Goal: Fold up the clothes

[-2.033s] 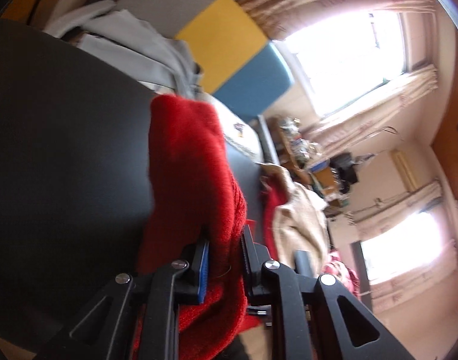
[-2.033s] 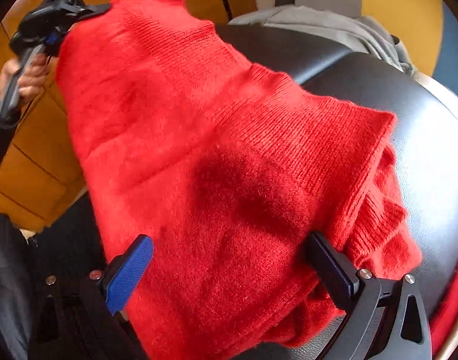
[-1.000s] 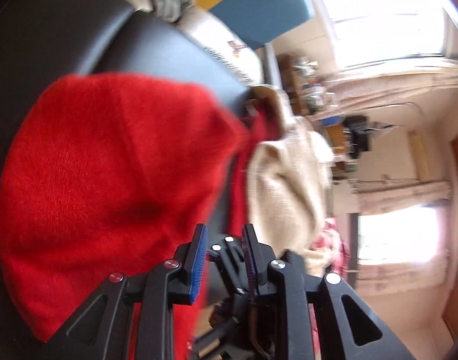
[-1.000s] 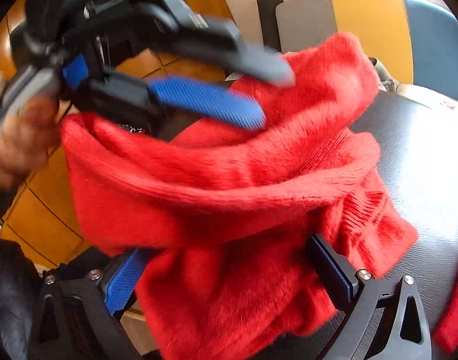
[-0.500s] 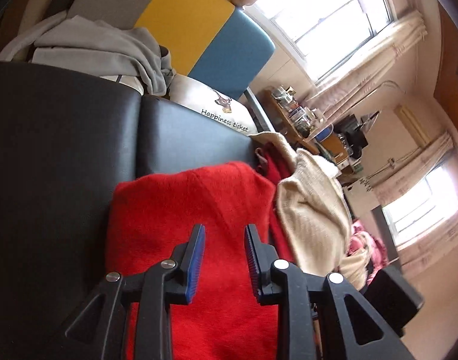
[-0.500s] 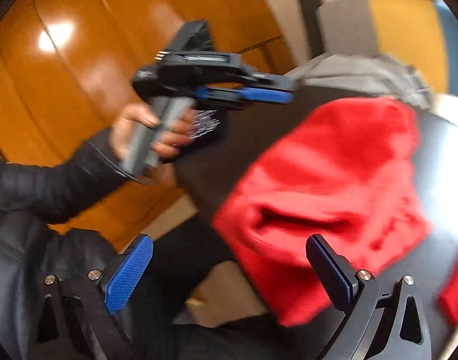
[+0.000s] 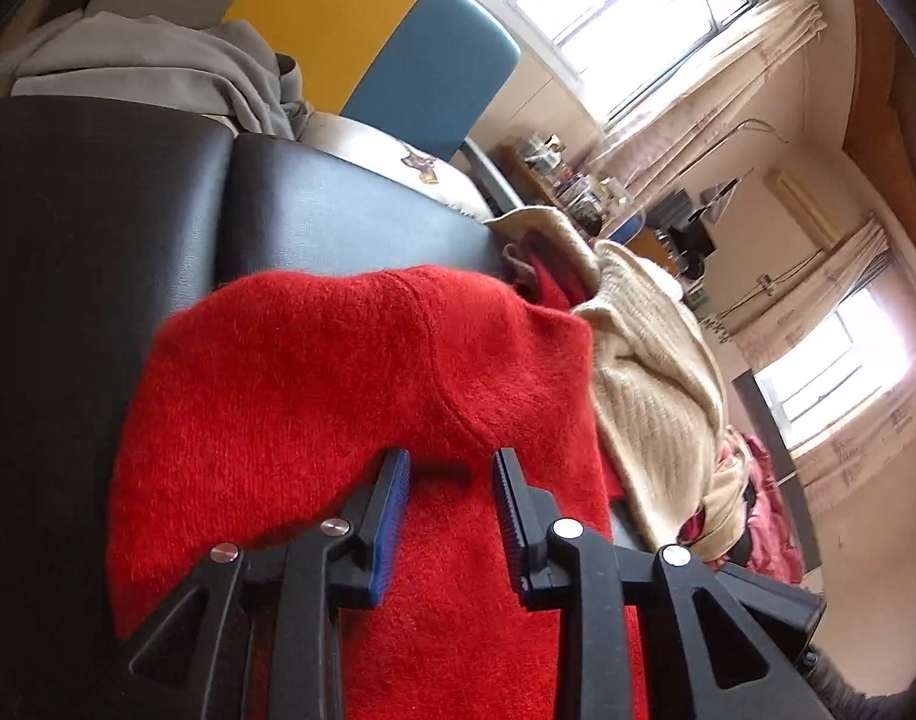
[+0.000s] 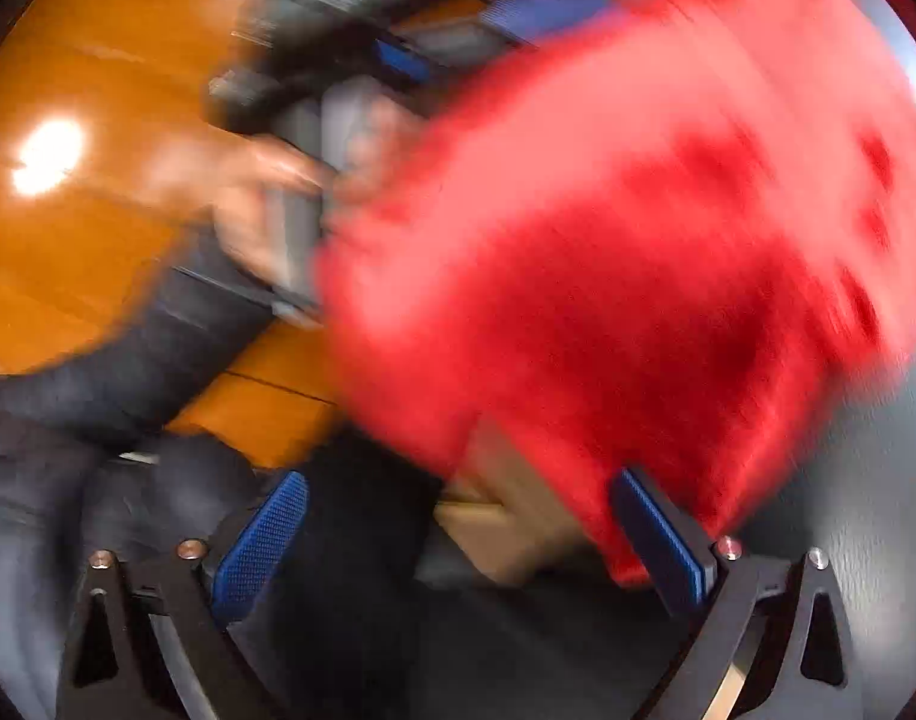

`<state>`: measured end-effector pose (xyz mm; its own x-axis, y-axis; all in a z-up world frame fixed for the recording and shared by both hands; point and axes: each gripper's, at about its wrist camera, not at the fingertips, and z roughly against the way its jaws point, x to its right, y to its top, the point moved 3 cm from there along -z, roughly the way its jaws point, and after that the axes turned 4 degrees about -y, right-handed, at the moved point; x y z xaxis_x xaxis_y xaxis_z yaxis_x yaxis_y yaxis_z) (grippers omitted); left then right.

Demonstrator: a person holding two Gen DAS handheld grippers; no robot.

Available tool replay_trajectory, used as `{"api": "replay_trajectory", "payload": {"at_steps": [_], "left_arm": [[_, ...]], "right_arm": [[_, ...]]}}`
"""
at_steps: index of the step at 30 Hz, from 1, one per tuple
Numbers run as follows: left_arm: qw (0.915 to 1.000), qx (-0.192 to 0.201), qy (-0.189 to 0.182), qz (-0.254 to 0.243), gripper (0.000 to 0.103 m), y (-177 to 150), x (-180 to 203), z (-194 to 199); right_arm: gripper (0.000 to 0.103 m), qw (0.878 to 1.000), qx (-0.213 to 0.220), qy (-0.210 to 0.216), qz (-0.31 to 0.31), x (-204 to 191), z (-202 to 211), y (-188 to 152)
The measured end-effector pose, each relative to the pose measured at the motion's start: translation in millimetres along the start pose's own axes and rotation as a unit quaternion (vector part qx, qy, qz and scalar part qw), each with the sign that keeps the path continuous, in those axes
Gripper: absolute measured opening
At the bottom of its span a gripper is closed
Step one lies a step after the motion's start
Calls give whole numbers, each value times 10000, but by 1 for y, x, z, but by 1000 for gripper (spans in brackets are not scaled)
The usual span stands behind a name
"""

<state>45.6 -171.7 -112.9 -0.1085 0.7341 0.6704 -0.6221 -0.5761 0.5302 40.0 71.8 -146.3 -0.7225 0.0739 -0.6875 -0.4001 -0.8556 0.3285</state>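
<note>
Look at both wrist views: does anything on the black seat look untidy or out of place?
Yes. Beside the red sweater, a cream knit lies crumpled in a heap, and a grey garment sits bunched at the seat's far edge. Neither is folded.

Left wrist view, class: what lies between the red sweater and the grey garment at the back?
A bare stretch of black padded surface lies between the red sweater and the grey garment; the left wrist view shows it.
</note>
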Motion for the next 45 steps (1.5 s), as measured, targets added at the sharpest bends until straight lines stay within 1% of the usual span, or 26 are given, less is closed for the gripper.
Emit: {"api": "replay_trajectory", "payload": {"at_steps": [2, 6, 7, 8, 10, 13, 15, 18, 20, 23, 25, 26, 27, 28, 29, 30, 32, 33, 35, 37, 38, 41, 42, 43, 44, 45], "left_arm": [[9999, 47, -49, -112, 29, -1, 9, 3], [9992, 221, -322, -35, 29, -6, 17, 20], [9988, 296, -380, 14, 29, -8, 16, 27], [9984, 386, -422, 34, 29, -12, 15, 37], [9977, 534, -421, 44, 29, -19, 12, 54], [9965, 733, -411, 51, 30, -30, 7, 80], [9967, 732, -356, 10, 31, -38, 3, 90], [9970, 724, -268, -50, 33, -50, -4, 105], [9975, 670, -225, -60, 33, -59, -9, 107], [9977, 617, -294, -25, 33, -71, -13, 106], [9976, 592, -357, -72, 33, -75, -11, 105], [9975, 575, -388, -103, 33, -76, -10, 104], [9975, 558, -408, -143, 33, -77, -8, 103], [9975, 549, -408, -200, 33, -78, -5, 104], [9973, 551, -415, -258, 33, -79, -2, 105], [9970, 560, -441, -299, 34, -79, 0, 107], [9966, 546, -488, -377, 36, -80, 3, 109], [9966, 525, -485, -420, 36, -81, 3, 109], [9965, 507, -497, -449, 37, -79, 4, 108], [9964, 508, -491, -463, 37, -72, 5, 105], [9962, 549, -471, -490, 37, -67, 6, 104], [9945, 698, -572, -532, 38, -48, 13, 100], [9938, 714, -641, -555, 39, -40, 16, 96], [9934, 677, -713, -597, 39, -32, 20, 88], [9934, 595, -749, -633, 40, -26, 23, 77], [9945, 411, -708, -659, 41, -23, 24, 62]], "right_arm": [[99, 9989, 410, 1, -209, 4, 17, -13], [99, 9909, 1258, -413, -235, -10, 57, -13], [100, 9863, 1530, -573, -243, -12, 70, -7], [103, 9806, 1801, -732, -251, -15, 83, -1], [103, 9683, 2253, -1040, -295, -18, 104, 13], [103, 9582, 2399, -1466, -533, -4, 104, 42], [102, 9504, 2486, -1715, -744, 14, 93, 65], [100, 9365, 2708, -1908, -1152, 39, 83, 99], [98, 9302, 2769, -1974, -1381, 52, 81, 119], [88, 9243, 2813, -2206, -1341, 46, 82, 139], [74, 9266, 2646, -2394, -1186, 37, 71, 148], [49, 9276, 2459, -2559, -1165, 37, 64, 154], [29, 9294, 2245, -2694, -1150, 36, 56, 160], [26, 9289, 2112, -2844, -1081, 31, 53, 163], [22, 9254, 2099, -3014, -934, 21, 58, 161], [20, 9215, 2139, -3145, -791, 9, 66, 159], [19, 9098, 2347, -3372, -601, -12, 85, 149], [19, 9037, 2403, -3494, -593, -15, 91, 142], [19, 8954, 2343, -3696, -818, -3, 95, 122], [19, 8984, 2094, -3637, -1293, 31, 84, 99], [21, 9006, 2157, -3474, -1473, 44, 82, 92], [32, 9035, 2733, -2671, -1943, 77, 88, 76], [32, 9048, 2865, -2461, -1967, 82, 91, 73], [33, 9065, 2937, -2393, -1863, 84, 92, 71], [33, 9074, 2949, -2414, -1770, 84, 93, 71], [33, 9080, 2935, -2477, -1677, 83, 94, 71]]}}
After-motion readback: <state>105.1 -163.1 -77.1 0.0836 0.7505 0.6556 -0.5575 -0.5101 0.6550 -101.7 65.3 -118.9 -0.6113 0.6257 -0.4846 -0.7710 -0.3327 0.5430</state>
